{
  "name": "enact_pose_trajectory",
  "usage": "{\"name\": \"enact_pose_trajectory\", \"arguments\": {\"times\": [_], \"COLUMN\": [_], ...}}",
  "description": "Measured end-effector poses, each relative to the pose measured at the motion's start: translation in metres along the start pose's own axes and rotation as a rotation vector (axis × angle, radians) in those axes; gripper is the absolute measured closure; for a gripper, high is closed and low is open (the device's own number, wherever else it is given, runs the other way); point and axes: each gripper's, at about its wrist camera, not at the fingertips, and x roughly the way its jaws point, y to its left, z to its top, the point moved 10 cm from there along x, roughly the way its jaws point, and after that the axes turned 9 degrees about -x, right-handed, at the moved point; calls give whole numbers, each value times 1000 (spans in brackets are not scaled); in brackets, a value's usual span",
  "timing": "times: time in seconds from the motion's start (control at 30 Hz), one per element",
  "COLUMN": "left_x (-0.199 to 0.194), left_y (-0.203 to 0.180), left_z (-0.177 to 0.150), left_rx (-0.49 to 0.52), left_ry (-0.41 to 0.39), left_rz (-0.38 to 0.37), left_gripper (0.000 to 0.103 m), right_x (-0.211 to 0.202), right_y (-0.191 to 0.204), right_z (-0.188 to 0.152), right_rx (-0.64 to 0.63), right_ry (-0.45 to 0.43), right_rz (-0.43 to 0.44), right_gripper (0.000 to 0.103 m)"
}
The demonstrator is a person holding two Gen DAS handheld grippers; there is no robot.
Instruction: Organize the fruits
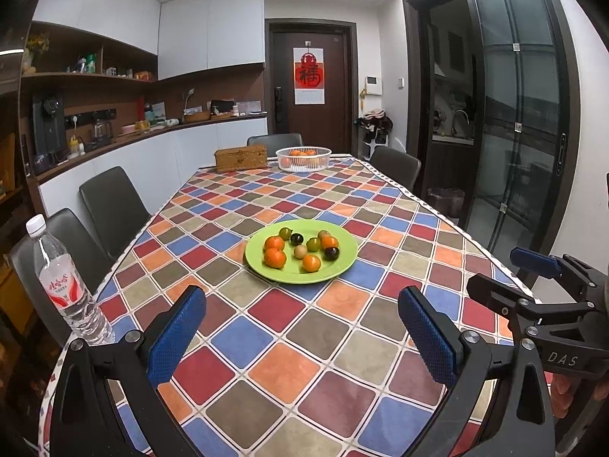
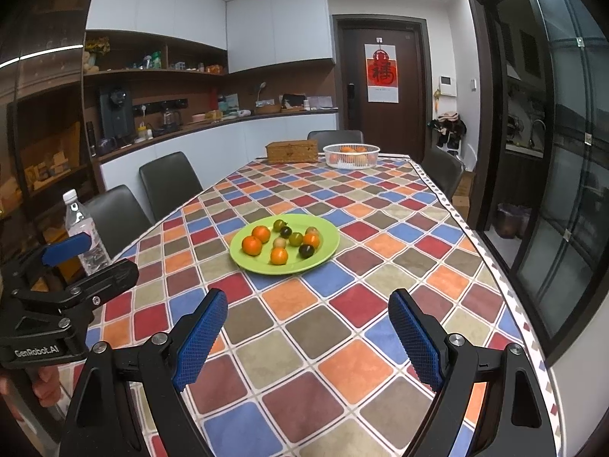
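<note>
On the green plate (image 1: 342, 264), small orange, green and dark fruits (image 1: 275, 258).

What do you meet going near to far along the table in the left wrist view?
Left gripper, open, nearest → green plate of small fruits → white basket holding oranges at the far end, with the woven box beside it to its left.
</note>
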Motion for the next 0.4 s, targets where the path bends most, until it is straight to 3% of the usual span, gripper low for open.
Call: {"name": "enact_pose_trajectory", "arguments": {"times": [0.4], "left_x": [-2], "left_y": [7], "left_z": [-5], "left_rx": [-6], "left_ry": [4], "left_rz": [19], "left_gripper": [0], "right_x": [-5], "right_y": [0], "right_z": [-6], "right_rx": [2], "right_ry": [4], "right_rz": [-2], "right_gripper": [16]}}
